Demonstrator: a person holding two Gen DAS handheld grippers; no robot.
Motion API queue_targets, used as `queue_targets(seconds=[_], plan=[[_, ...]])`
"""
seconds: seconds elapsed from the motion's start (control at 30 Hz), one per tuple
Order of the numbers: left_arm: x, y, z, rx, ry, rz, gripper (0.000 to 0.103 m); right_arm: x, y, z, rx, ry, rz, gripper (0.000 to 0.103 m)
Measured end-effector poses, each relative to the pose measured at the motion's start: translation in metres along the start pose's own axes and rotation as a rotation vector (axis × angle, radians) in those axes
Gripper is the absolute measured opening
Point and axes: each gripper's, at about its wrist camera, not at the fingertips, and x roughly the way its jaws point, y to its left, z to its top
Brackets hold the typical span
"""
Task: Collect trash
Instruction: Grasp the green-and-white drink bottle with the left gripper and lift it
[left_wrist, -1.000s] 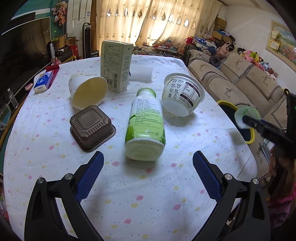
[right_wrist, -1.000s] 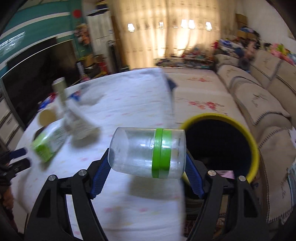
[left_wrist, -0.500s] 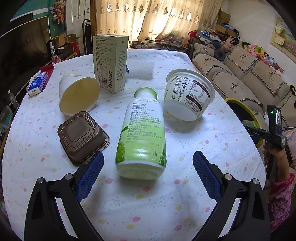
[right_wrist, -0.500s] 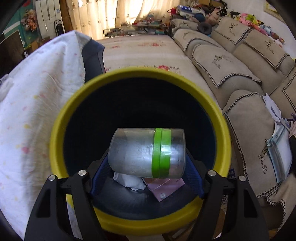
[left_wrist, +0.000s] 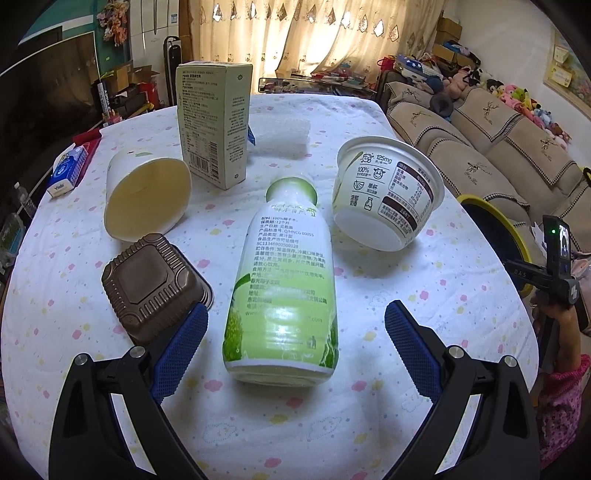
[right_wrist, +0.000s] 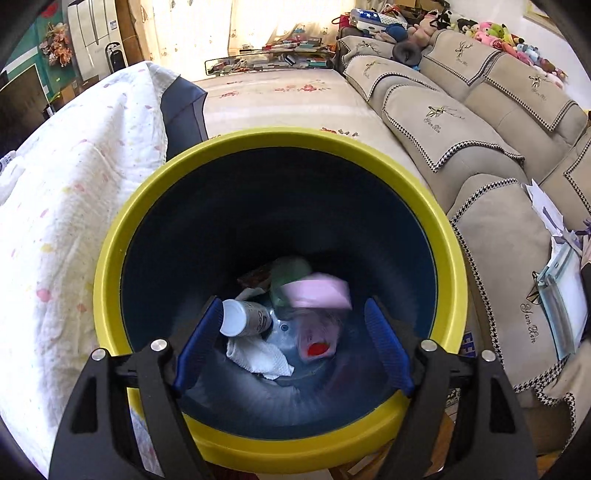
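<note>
Jar (right_wrist: 291, 284) now binned (bottle (left_wrist: 284, 280) ahead)

A green-and-white plastic bottle (left_wrist: 282, 284) lies on the white worktop cloth (left_wrist: 424, 295) dotted pink and yellow, beside a ribbed brown plastic tray (left_wrist: 151, 286). The round bin (right_wrist: 110, 266) is yellow-rimmed, dark blue inside.

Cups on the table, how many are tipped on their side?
2. The paper cup lies at the left beside the box, mouth toward the camera. The yogurt cup lies at the right of the bottle, base toward the camera. None looks hidden.
</note>
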Motion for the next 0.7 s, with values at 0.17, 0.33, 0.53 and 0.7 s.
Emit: queue_targets(seconds=[0.17,0.33,0.53,0.7], plan=[[0.007,0.001,0.001,-0.013,0.008,0.004,0.078,0.0,0.004,-0.004,-0.001,0.008,0.009,0.075],[0.014,0.002,-0.005,-0.018,0.032,0.007,0.067,0.0,0.006,-0.006,-0.004,0.006,0.017,0.075],[0.014,0.006,-0.008,-0.05,0.013,0.003,0.052,0.001,0.009,-0.008,-0.009,0.008,0.028,0.075],[0.0,0.007,-0.007,-0.047,-0.049,0.014,0.052,0.0,0.01,-0.01,-0.011,0.005,0.031,0.075]])
